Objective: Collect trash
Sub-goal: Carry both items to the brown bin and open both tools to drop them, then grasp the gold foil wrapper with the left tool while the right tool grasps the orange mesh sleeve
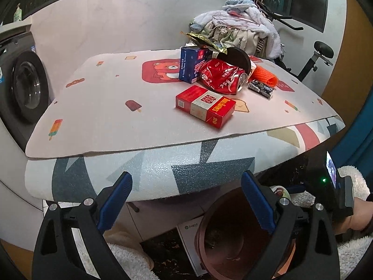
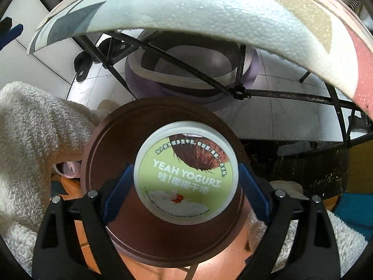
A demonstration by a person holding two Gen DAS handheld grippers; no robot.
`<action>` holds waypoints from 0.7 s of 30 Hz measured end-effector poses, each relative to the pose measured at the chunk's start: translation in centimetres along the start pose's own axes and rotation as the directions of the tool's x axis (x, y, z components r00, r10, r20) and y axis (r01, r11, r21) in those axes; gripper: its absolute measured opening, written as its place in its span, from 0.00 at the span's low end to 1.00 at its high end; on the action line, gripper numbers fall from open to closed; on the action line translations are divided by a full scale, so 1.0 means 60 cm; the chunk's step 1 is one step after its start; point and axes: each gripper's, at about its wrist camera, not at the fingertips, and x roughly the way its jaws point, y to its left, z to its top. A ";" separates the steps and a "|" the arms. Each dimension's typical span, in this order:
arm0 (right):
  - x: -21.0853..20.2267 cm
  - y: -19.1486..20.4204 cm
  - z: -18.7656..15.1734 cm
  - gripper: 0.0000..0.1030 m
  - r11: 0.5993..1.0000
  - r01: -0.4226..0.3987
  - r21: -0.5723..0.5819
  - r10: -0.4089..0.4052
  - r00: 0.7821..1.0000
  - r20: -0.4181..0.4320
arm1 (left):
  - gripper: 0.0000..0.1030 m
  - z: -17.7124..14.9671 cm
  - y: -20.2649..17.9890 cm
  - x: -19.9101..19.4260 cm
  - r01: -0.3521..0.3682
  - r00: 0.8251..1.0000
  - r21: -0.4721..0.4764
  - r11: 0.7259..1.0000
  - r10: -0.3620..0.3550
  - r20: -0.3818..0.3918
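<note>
The right gripper (image 2: 186, 186) is clamped on a yogurt tub (image 2: 186, 171) over the brown bin (image 2: 112, 140) below the desk (image 1: 151, 175). The left gripper (image 1: 186, 200) stands apart, empty. Farther off, a red carton (image 1: 205, 108) and crushed can (image 1: 223, 77) lie on the desk.
</note>
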 end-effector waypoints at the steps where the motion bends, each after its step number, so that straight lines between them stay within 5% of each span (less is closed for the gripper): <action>1: 0.000 0.000 0.000 0.86 1.000 0.000 0.001 0.000 1.000 0.003 | 0.89 0.000 0.000 0.001 -0.002 1.000 0.001 1.000 0.002 -0.002; 12: -0.057 -0.007 0.006 0.94 1.000 0.025 0.017 -0.028 0.987 0.158 | 0.89 0.000 -0.001 0.003 -0.008 1.000 0.004 1.000 0.009 -0.009; 21: -0.144 -0.027 0.008 0.95 0.998 0.021 0.053 -0.041 0.913 0.407 | 0.89 0.001 0.000 0.003 -0.011 1.000 0.004 1.000 0.011 -0.007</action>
